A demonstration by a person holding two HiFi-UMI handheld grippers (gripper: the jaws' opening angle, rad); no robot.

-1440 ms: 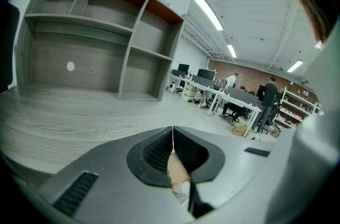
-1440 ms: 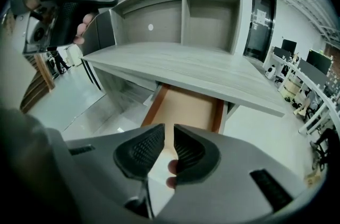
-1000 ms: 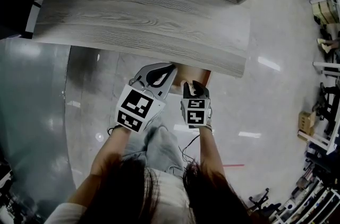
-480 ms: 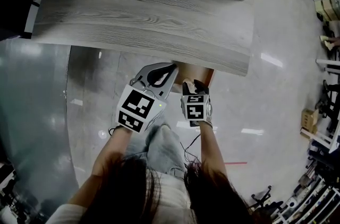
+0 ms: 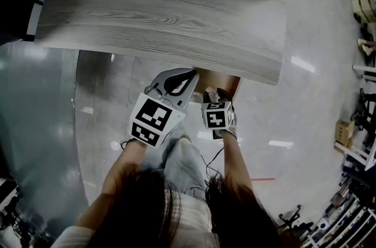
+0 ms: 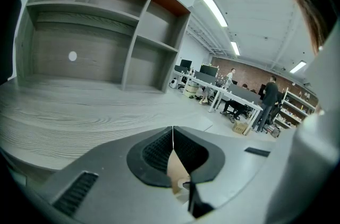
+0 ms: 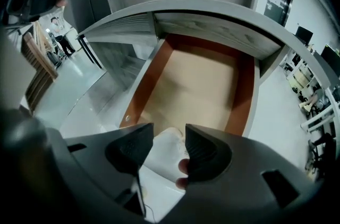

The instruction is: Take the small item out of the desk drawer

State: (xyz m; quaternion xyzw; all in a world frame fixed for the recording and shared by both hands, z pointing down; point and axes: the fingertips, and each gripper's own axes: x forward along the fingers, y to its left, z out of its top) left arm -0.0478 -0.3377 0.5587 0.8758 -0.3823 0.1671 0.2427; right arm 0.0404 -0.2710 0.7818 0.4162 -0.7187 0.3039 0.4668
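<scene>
Two jaws of our right gripper [image 7: 169, 128] had just been opening and stood apart, pressing nothing. The small white item [image 7: 167, 149] lay just below their gap, by the near front edge of the drawer [image 7: 241, 95] (our left gripper [image 6: 172, 130], clenched tip to tip, seemed the farther one).

A: Bright enough?
B: Yes, evenly. Ceiling strip lights [image 6: 215, 8] glare off the glossy floor [image 5: 299, 64].
A: Sharp?
B: Mostly. The wide lens bends the surface [image 5: 164, 17], the corners go black, and the drawer's [image 7: 196, 85] far end is softly shaded.
</scene>
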